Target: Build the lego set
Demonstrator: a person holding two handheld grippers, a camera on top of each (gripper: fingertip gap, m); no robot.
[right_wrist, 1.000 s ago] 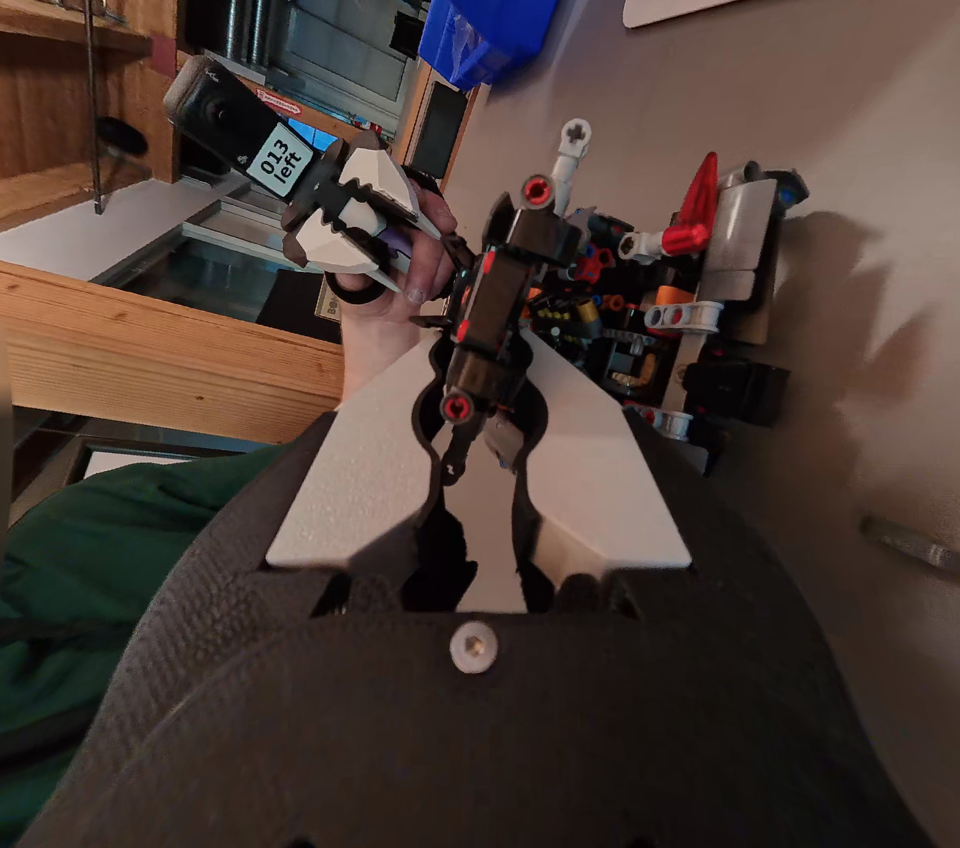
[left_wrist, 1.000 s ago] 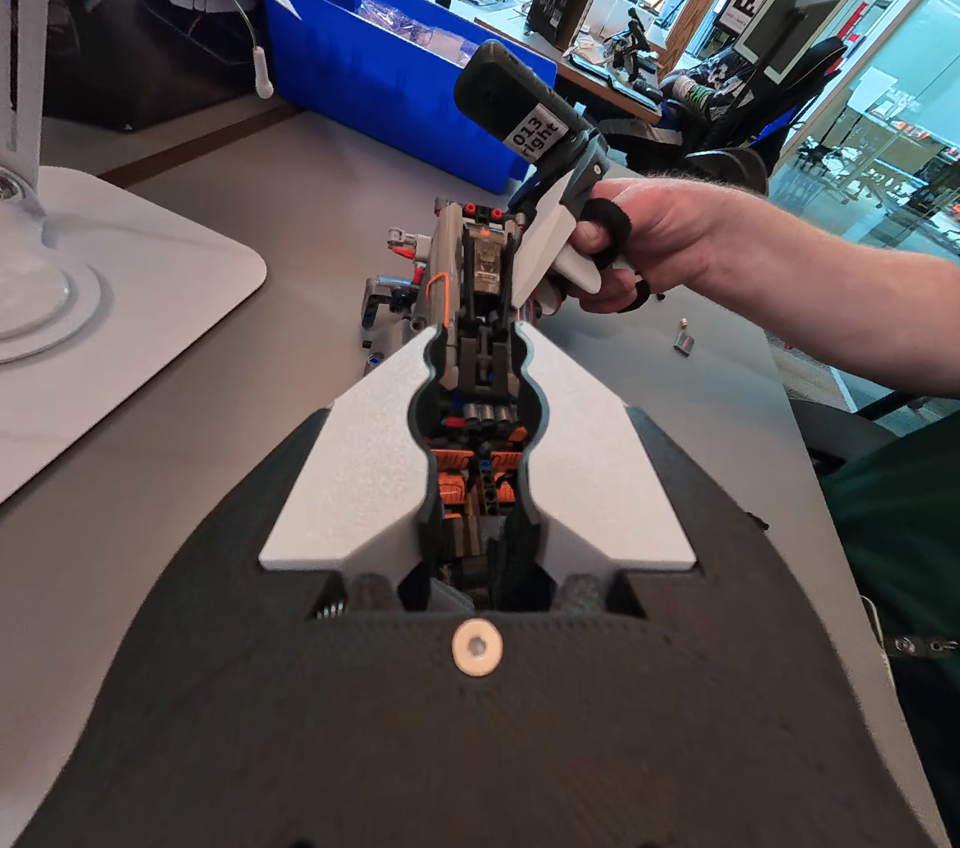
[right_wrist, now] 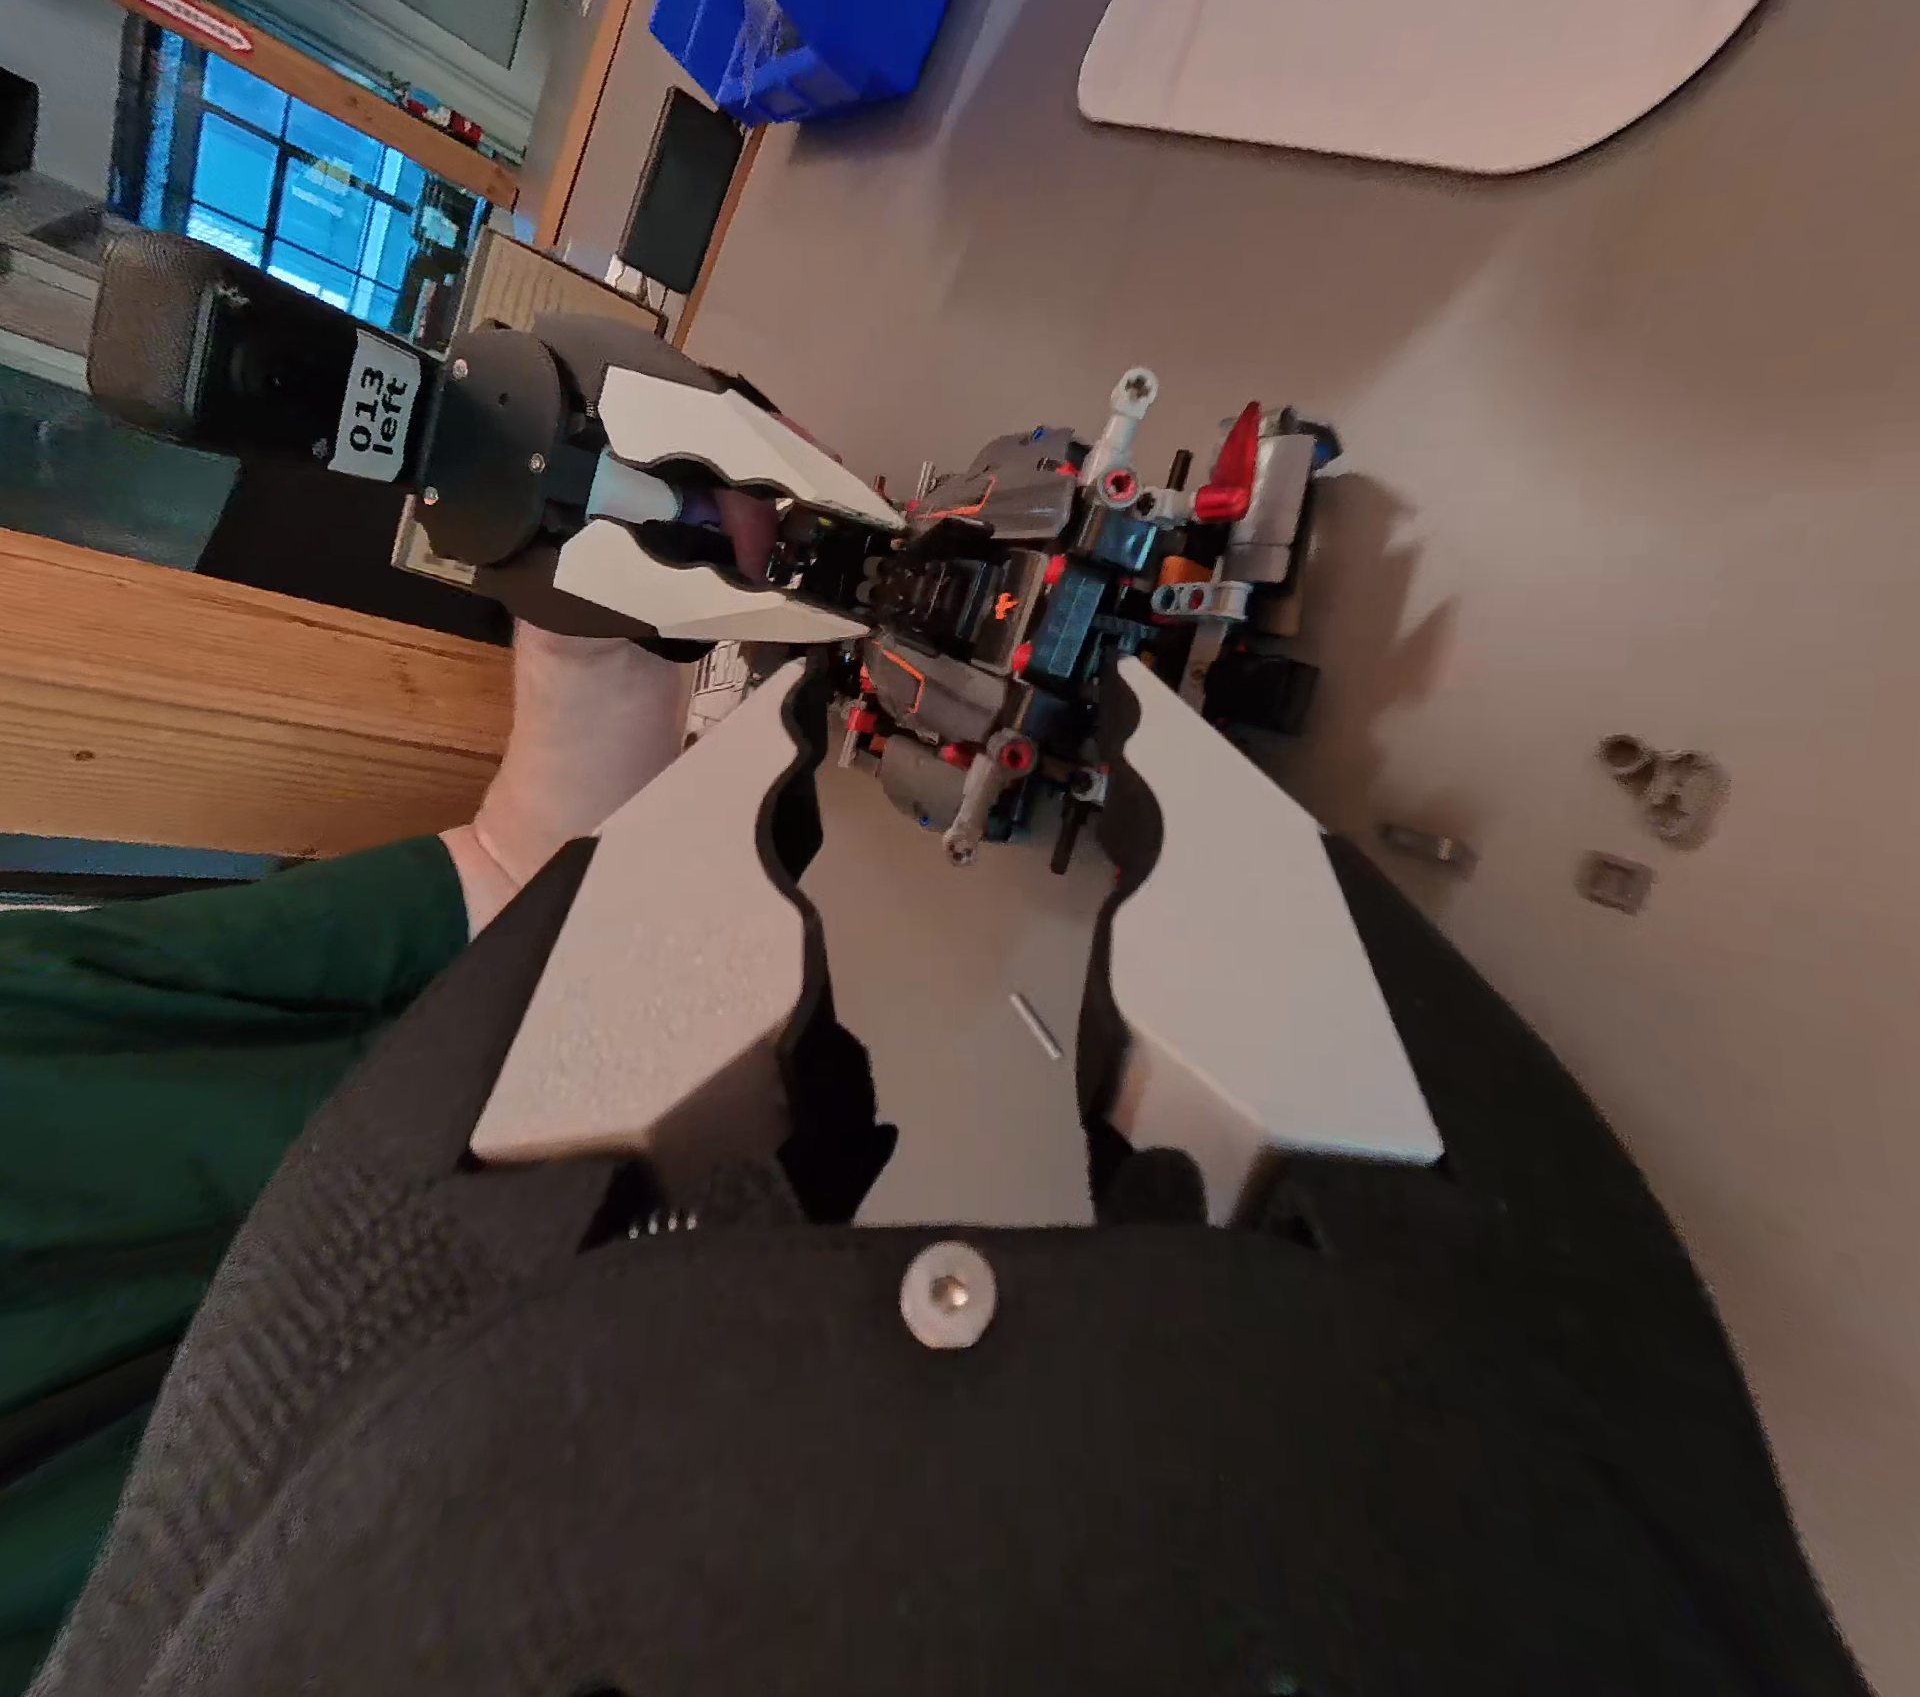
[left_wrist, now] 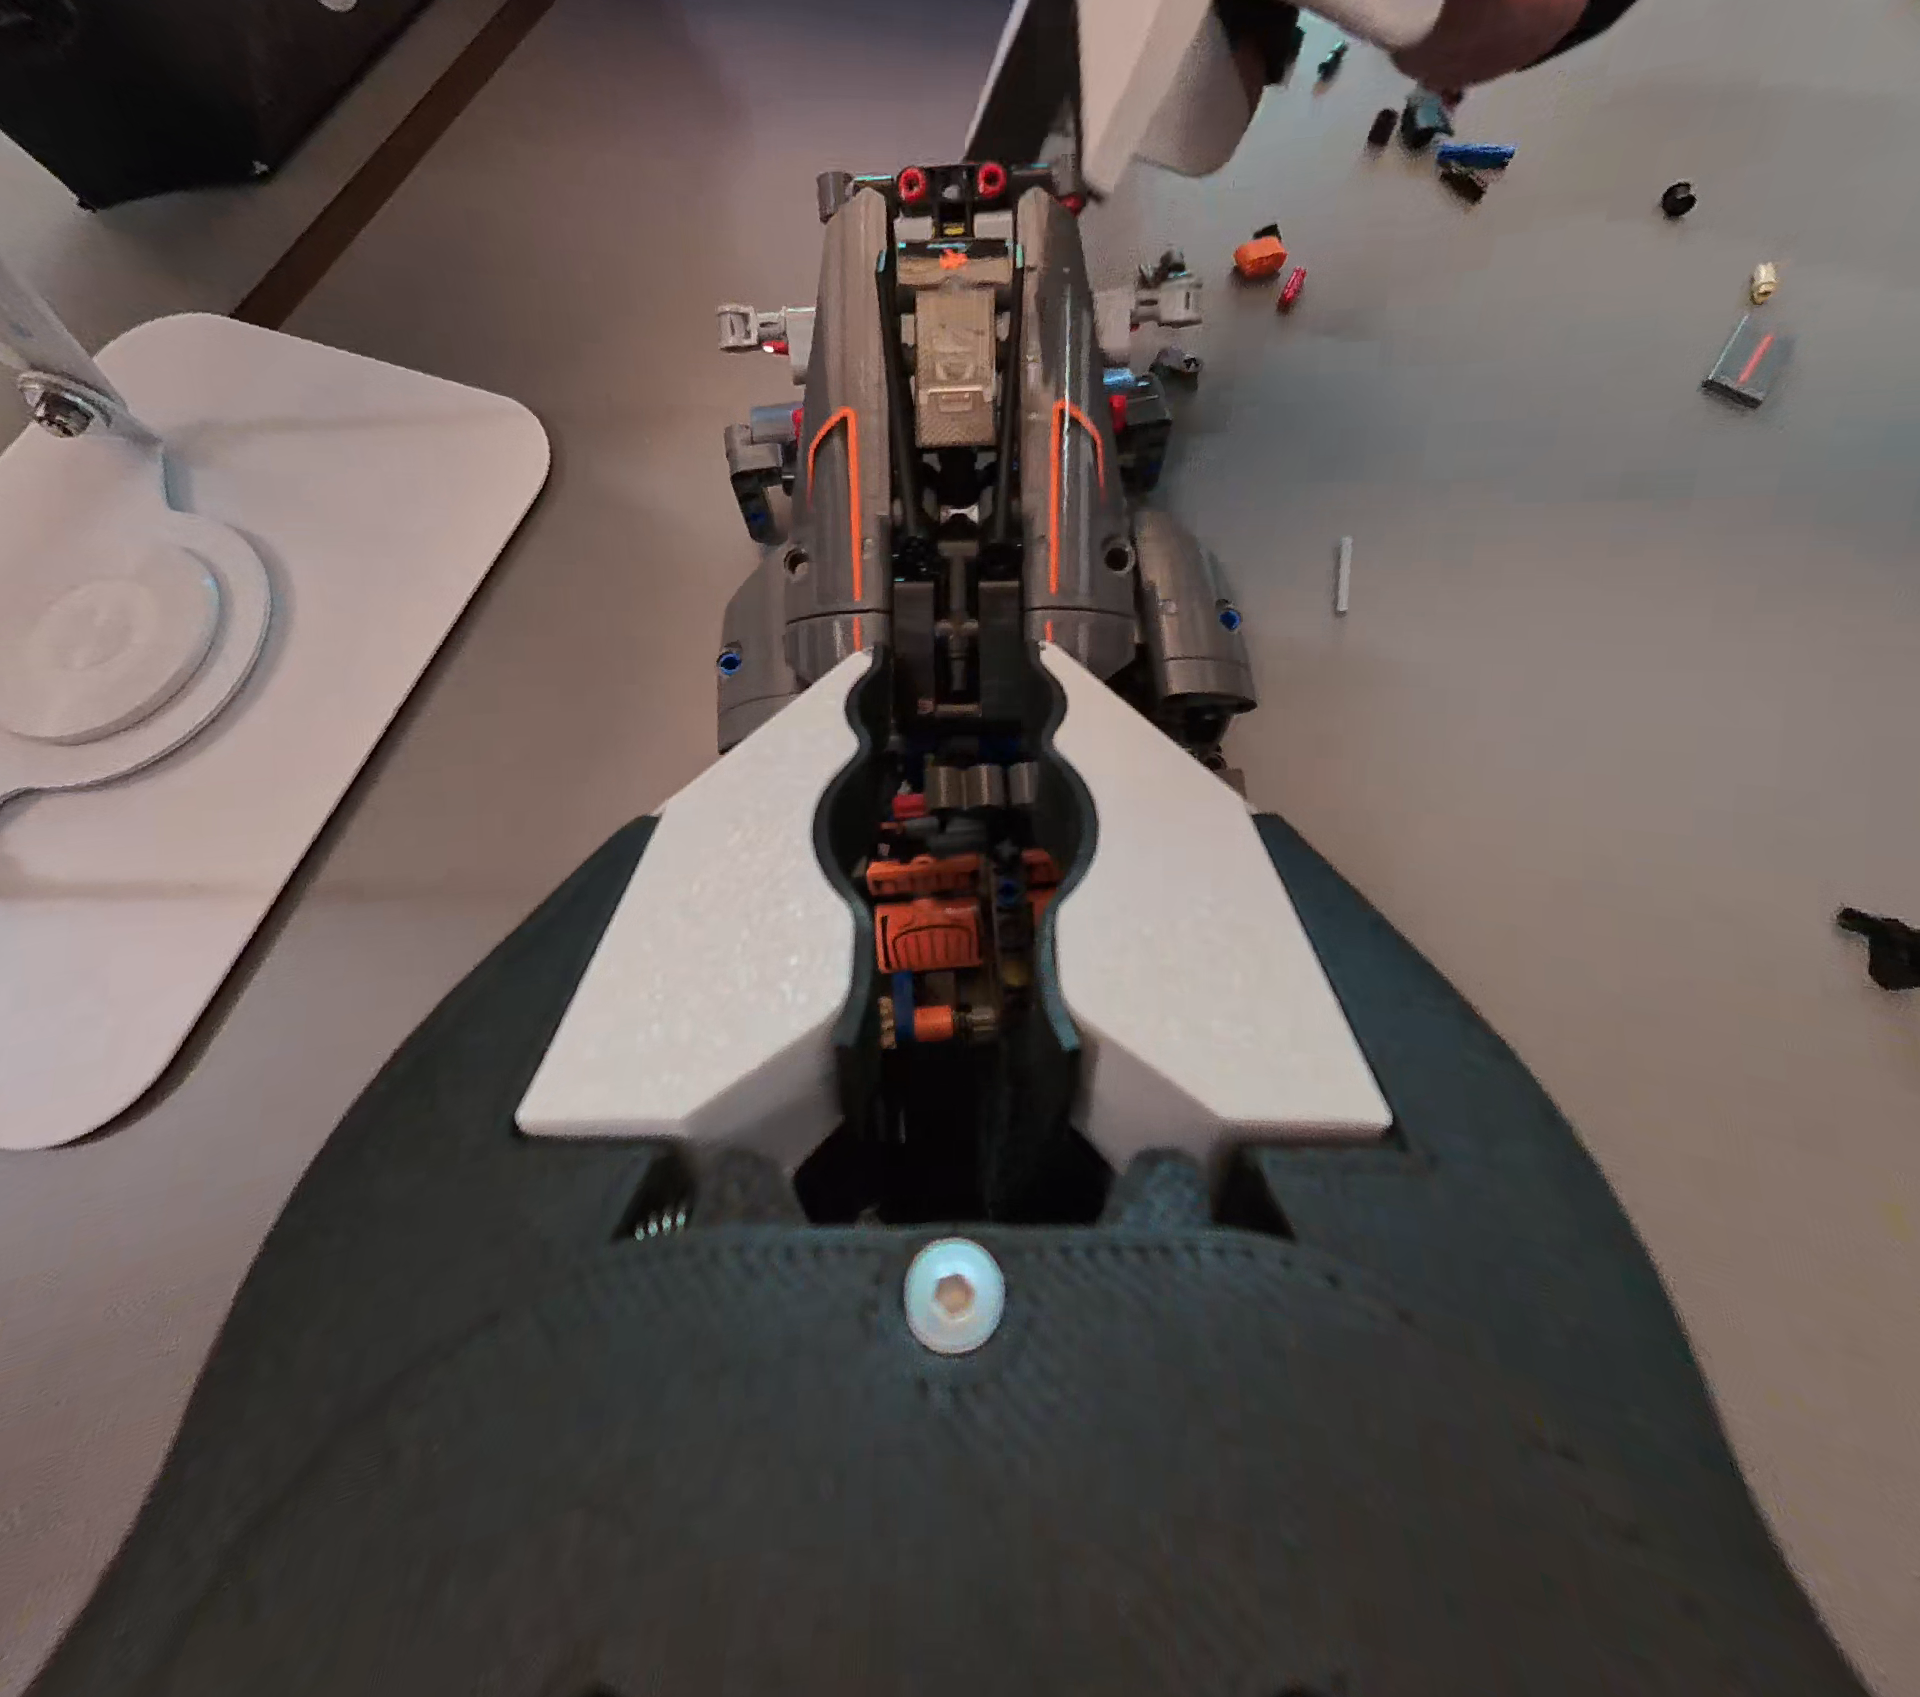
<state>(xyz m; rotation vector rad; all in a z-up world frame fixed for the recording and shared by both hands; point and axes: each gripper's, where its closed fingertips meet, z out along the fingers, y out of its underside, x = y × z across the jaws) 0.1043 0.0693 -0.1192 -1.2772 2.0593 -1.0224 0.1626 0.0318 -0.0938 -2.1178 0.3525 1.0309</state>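
The left gripper (left_wrist: 956, 681) is clamped on the lego model (left_wrist: 956, 442), its white fingers (left_wrist: 758, 868) squeezing the dark centre spine while the grey, orange-striped body runs off toward twelve o'clock on the table (left_wrist: 1507, 712). The right gripper (right_wrist: 961, 702) hangs empty with its jaws spread wide, the model's side just beyond its tips. Loose pieces (left_wrist: 1351, 234) are scattered at about two o'clock of the model in the left wrist view. The build looks light but brittle: stiff panels, thin pins and levers sticking out, likely to pop off. The safest hold seems the solid middle frame, never the protruding grey connectors.
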